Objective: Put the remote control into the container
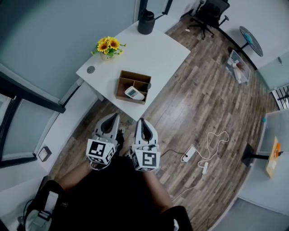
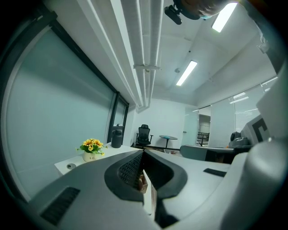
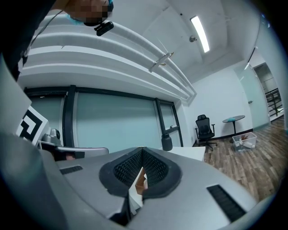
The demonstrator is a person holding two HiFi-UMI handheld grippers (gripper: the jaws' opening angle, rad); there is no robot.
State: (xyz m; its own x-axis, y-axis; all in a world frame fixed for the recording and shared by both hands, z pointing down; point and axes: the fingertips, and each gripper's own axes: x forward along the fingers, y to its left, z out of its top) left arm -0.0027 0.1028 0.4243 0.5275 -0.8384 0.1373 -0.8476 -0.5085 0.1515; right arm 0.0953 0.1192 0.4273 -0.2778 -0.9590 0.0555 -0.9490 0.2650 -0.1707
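Observation:
A white remote control (image 1: 134,93) lies inside a brown open-top container (image 1: 125,81) near the front edge of a white table (image 1: 158,54). My left gripper (image 1: 112,119) and right gripper (image 1: 141,122) are side by side close to my body, short of the table, pointing toward it. Both are shut with nothing held. In the left gripper view the jaws (image 2: 143,152) meet at their tips, and a bit of the container (image 2: 143,182) shows through the gap behind them. The right gripper view shows the same: shut jaws (image 3: 142,150) and a slice of the container (image 3: 140,182).
On the table stand a pot of yellow flowers (image 1: 108,46) and a black jug (image 1: 146,21). A power strip with a white cable (image 1: 188,154) lies on the wooden floor to my right. An office chair (image 1: 208,13) and a clear bin (image 1: 238,66) are further off.

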